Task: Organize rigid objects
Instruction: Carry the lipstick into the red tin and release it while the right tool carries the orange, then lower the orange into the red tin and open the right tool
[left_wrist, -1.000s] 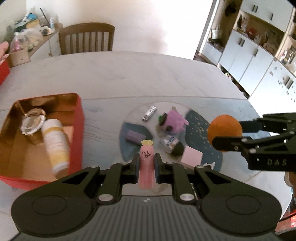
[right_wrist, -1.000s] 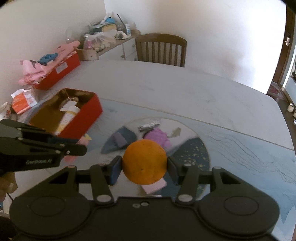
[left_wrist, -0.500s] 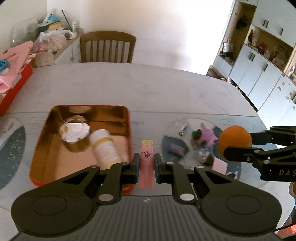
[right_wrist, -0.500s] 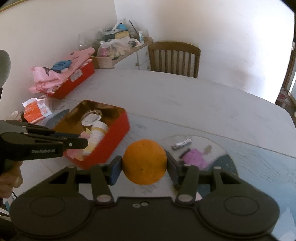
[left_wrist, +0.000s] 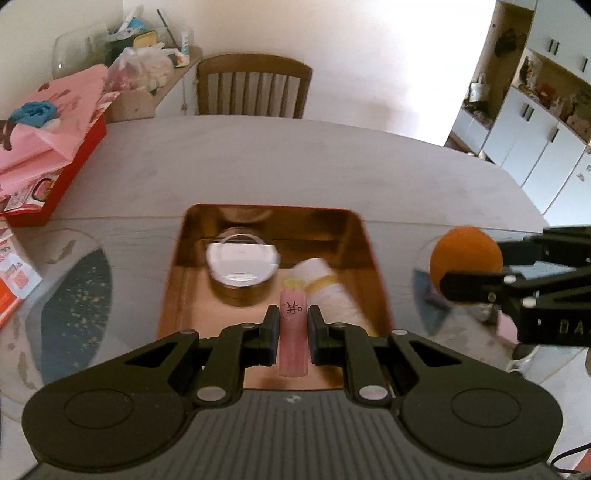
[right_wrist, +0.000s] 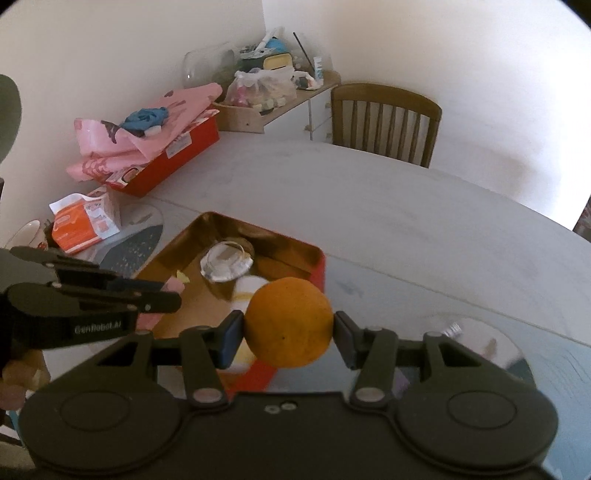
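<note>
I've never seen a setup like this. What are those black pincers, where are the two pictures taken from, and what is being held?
There is no robot: a person holds a two-fingered gripper in each hand, each carrying a forward-looking camera. One picture comes from the left gripper, shut on a pink bottle. The other comes from the right gripper, shut on an orange. Both hover by a red tin on a grey table. The tin holds a round glass-lidded jar and a white bottle lying down. A wooden chair stands beyond.

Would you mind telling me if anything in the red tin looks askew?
Yes: the white bottle lies on its side, slanted across the tin, beside the upright glass jar. Nothing looks spilled or damaged.
</note>
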